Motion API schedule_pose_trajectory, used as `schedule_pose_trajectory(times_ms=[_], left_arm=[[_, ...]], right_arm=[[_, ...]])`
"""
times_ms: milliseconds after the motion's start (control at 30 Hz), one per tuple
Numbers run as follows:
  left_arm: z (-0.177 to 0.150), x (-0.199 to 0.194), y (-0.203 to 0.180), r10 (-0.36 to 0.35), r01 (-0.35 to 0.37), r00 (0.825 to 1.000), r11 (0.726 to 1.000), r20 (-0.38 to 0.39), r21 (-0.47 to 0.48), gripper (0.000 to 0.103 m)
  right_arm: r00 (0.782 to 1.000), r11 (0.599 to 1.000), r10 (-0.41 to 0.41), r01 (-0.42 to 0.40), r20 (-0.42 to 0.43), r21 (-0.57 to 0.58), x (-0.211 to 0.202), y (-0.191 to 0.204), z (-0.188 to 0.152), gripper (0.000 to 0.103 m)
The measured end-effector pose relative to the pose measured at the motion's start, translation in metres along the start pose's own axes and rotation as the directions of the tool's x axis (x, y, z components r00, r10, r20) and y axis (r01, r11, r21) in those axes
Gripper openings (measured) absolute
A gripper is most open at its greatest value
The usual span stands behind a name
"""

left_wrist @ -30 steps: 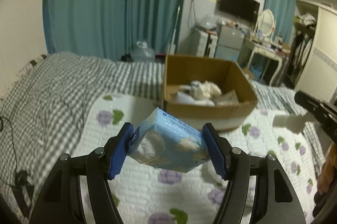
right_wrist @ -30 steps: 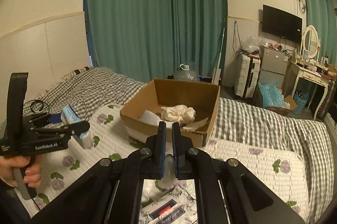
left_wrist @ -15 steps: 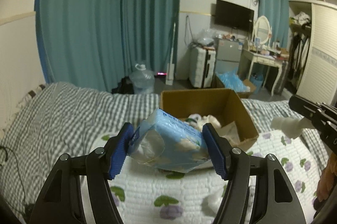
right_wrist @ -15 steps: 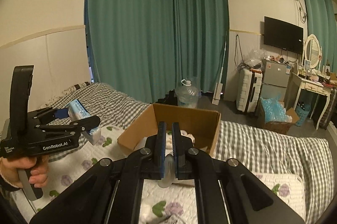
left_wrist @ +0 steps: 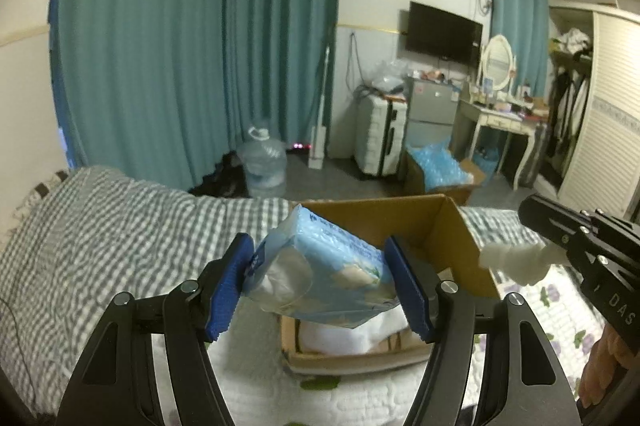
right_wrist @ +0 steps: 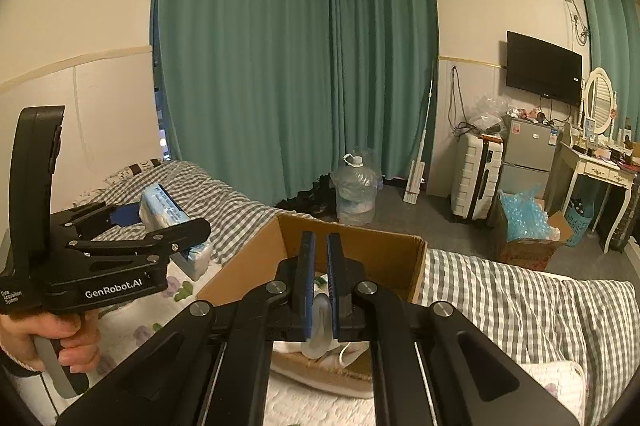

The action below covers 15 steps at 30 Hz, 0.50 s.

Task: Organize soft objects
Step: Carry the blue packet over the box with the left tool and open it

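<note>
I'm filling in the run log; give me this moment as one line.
left gripper: shut on tissue pack | right gripper: shut on white soft item | both near cardboard box | nothing dropped in yet

Your left tongs (left_wrist: 322, 288): black arms, blue pads, around pale blue tissue pack (left_wrist: 320, 276) with clear window. Your right tongs (right_wrist: 320, 286): black, blue pads, on white soft item (left_wrist: 514, 260). Box (left_wrist: 460, 246) plain brown cardboard. Bed (left_wrist: 120, 226) grey-white check; quilt (left_wrist: 560, 302) white with purple flowers, green leaves. Curtains (right_wrist: 280, 66) teal.
</note>
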State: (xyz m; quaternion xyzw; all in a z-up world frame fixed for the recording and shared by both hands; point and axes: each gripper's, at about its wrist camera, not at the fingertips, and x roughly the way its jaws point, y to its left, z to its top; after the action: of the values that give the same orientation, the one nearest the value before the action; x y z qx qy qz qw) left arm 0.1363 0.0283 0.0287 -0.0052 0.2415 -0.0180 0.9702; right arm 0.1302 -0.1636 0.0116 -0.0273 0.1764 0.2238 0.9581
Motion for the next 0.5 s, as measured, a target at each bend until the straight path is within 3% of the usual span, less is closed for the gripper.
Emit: schedule_pose_trajectory(times_ms=[167, 500], left_arm=[[0.003, 0.028, 0.001, 0.009, -0.010, 0.999, 0.999, -0.032, -0.031, 0.067], [0.002, 0.078, -0.012, 0.025, -0.024, 0.993, 1.000, -0.112, 0.013, 0.067]], right_arm=[[1.000, 1.000, -0.002, 0.002, -0.027, 0.022, 0.025, -0.009, -0.004, 0.006], [0.990, 1.000, -0.005, 0.008, -0.139, 0.020, 0.078, -0.017, -0.029, 0.006]])
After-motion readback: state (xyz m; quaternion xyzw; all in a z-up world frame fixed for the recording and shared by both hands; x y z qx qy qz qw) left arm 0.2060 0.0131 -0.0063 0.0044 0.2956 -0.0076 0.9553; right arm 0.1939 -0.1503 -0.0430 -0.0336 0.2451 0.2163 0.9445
